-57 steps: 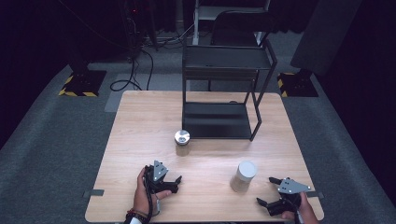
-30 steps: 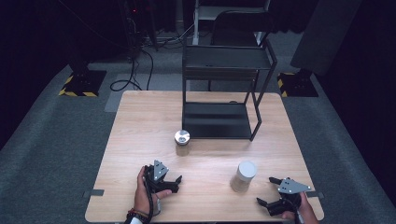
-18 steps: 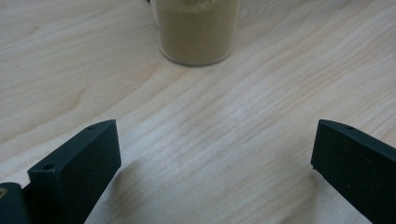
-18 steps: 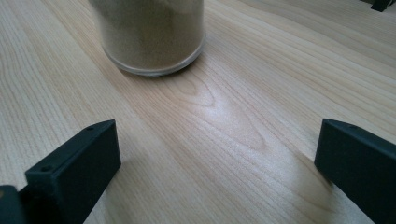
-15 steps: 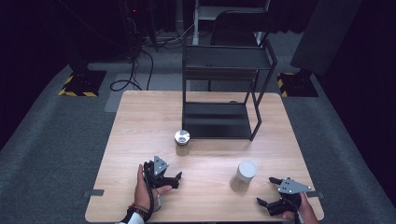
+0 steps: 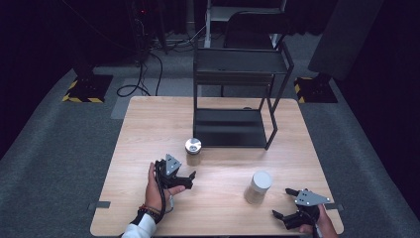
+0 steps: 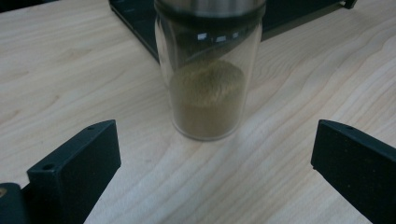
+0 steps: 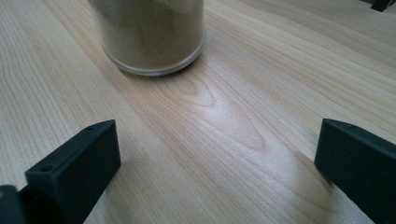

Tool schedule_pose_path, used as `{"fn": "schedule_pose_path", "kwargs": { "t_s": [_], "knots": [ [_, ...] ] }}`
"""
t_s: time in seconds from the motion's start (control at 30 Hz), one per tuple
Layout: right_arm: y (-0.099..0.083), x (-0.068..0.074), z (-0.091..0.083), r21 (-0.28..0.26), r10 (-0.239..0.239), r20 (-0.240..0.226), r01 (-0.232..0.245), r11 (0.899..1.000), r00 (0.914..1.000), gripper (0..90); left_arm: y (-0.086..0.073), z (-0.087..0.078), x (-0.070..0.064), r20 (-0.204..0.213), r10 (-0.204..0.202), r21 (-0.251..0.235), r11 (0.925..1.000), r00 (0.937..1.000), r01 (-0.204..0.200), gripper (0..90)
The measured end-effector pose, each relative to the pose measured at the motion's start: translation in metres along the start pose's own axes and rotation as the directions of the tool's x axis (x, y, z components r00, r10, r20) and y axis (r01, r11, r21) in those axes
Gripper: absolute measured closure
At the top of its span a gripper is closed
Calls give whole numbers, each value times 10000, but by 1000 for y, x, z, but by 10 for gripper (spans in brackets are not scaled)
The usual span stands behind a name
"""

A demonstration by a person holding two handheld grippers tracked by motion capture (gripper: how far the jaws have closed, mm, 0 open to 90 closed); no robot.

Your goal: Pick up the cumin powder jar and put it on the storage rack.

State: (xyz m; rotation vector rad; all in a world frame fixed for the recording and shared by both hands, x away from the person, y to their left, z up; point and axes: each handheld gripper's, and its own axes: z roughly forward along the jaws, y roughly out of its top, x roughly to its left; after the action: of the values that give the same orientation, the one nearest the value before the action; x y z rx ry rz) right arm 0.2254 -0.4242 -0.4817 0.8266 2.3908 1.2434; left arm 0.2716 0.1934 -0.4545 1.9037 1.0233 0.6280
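A glass jar with a metal lid (image 6: pixel 193 150) holds brown powder and stands mid-table, just in front of the black rack (image 6: pixel 230 126). My left gripper (image 6: pixel 187 181) is open a short way in front of and left of it. In the left gripper view the jar (image 7: pixel 208 84) stands beyond the wide-apart fingers (image 7: pixel 77 163), untouched. A second jar with a white lid (image 6: pixel 259 187) holds pale powder and stands at the front right. My right gripper (image 6: pixel 283 203) is open just right of it. In the right gripper view that jar (image 8: pixel 152 35) sits ahead to the left, with bare wood between the jaws.
The black two-level metal rack (image 6: pixel 237 62) stands at the back of the wooden table (image 6: pixel 148 124). A chair and cables lie on the floor behind. Both hands rest near the table's front edge (image 6: pixel 213 233).
My left gripper has moved slightly forward, closer to the metal-lidded jar. The right gripper and both jars have stayed where they were.
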Motion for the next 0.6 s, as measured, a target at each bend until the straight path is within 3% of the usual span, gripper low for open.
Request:
{"fn": "schedule_pose_path", "kwargs": {
  "t_s": [0.3, 0.37, 0.6],
  "knots": [
    [0, 0, 0, 1, 2, -1, -2, 10000, 10000, 0, 16, 9, 5, 70, 46, -215, 9998, 10000, -44, 13],
    [0, 0, 0, 2, -1, 1, 1, 10000, 10000, 0, 18, 11, 7, 97, -92, -308, 9995, 9999, 95, 13],
    [0, 0, 0, 3, 14, 23, -14, 10000, 10000, 0, 26, 17, 8, 143, 58, -348, 9994, 9999, -53, 13]
  ]
}}
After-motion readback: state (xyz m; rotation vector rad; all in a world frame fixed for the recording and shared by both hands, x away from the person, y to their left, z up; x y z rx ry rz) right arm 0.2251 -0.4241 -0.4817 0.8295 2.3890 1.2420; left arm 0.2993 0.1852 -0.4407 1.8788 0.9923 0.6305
